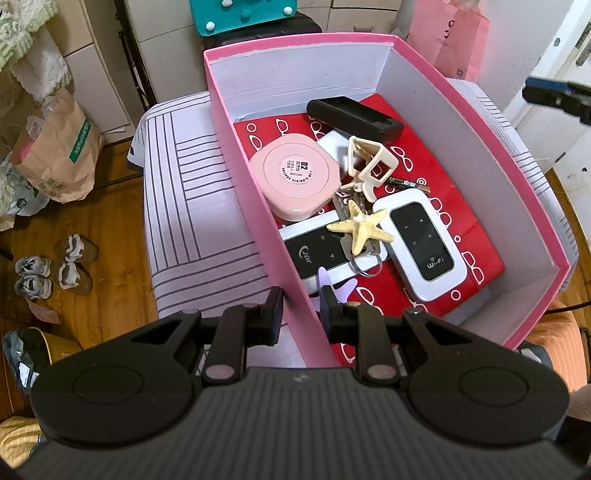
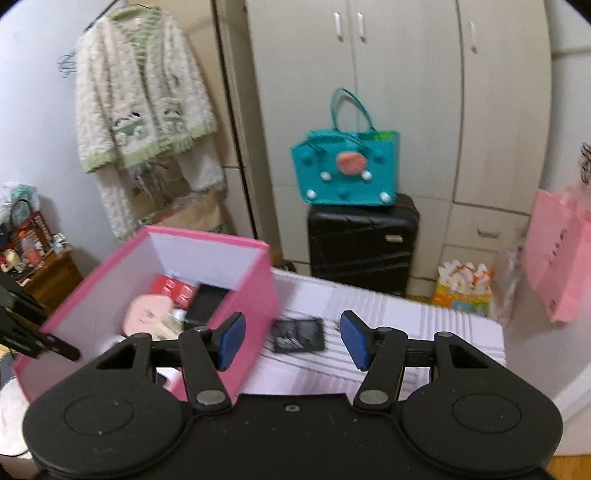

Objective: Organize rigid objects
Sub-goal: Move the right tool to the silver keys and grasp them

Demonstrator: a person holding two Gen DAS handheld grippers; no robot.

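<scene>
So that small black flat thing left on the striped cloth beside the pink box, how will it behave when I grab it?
The black flat item looks thin and lies flush on the striped cloth, so it's probably light but hard to get fingers under. The cloth may bunch if you push it. The frame is blurred, so stiff or soft is unclear.

The starfish [image 1: 360, 226] lies over a bunch of keys [image 1: 345, 210], so only parts of them show. The left Wi-Fi router [image 1: 317, 254] is partly covered by the pink box [image 1: 236, 155] wall. In the right wrist view, motion blur smears the small dark object [image 2: 298, 335] on the striped surface; what it is cannot be told. The teal bag [image 1: 243, 16] is cut off by the top edge in the left wrist view.
</scene>
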